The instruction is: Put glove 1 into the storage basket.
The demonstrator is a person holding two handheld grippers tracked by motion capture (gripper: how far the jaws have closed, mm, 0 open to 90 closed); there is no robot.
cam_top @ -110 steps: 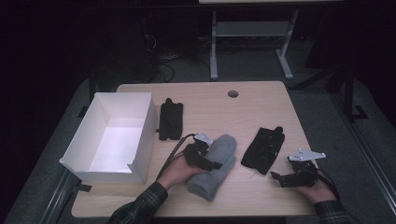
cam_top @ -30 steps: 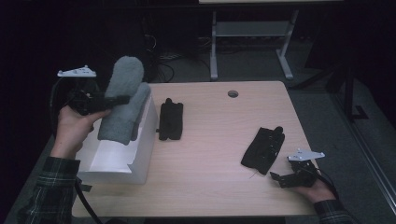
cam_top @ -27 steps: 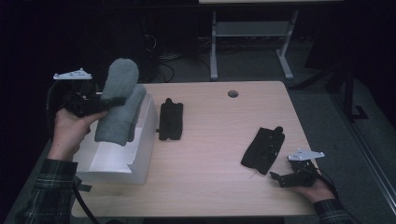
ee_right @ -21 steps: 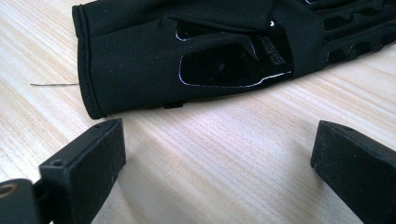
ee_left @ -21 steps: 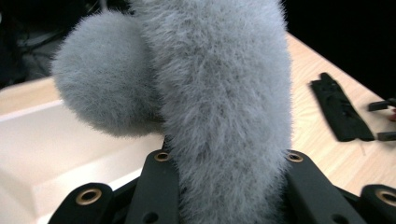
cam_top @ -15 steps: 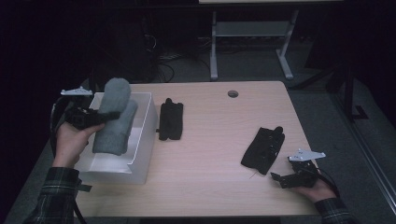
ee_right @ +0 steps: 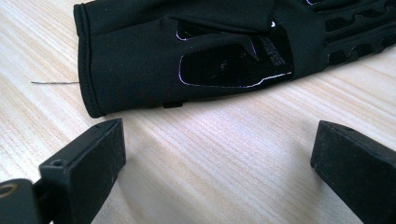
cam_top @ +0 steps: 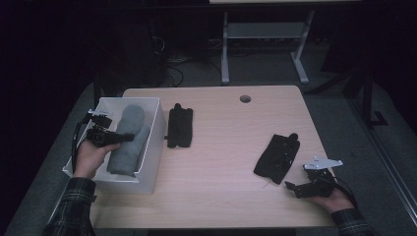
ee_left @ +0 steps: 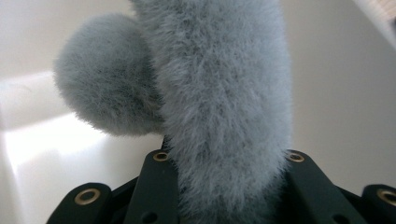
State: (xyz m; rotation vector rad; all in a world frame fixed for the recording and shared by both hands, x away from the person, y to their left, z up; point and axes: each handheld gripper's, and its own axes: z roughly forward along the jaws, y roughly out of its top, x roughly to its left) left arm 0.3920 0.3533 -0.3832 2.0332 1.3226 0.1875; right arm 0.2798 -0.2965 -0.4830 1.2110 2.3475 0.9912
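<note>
At far left, the left claw [cam_top: 129, 137] sits over the white box [cam_top: 152, 142], pinching a grey fuzzy glove [cam_top: 127, 140]. The left gripper view shows its jaws pressed on either side of the glove [ee_left: 224, 112], with the box's white walls [ee_left: 341, 88] behind it. The glove lies lengthwise in the box, which stands on the left end of the table [cam_top: 221, 142].

Just right of the box, well clear of the left claw, a black glove [cam_top: 179, 126] lies flat on the bare wood. The table is light wood grain with a round cable hole [cam_top: 245, 98] near its far edge.

Further right, a second black glove [cam_top: 278, 156] lies just ahead of the right claw [cam_top: 292, 188]. That claw rests on the table near the right front corner, jaws spread, nothing between them. The right gripper view shows the glove's cuff [ee_right: 116, 70] near the jaw tips without touching them, and a loose thread [ee_right: 53, 82] on the wood beside the cuff.

The room beyond is dark. A grey floor [cam_top: 393, 162] surrounds the table, and a pale metal stand [cam_top: 265, 39] and cables [cam_top: 172, 61] sit behind it.
</note>
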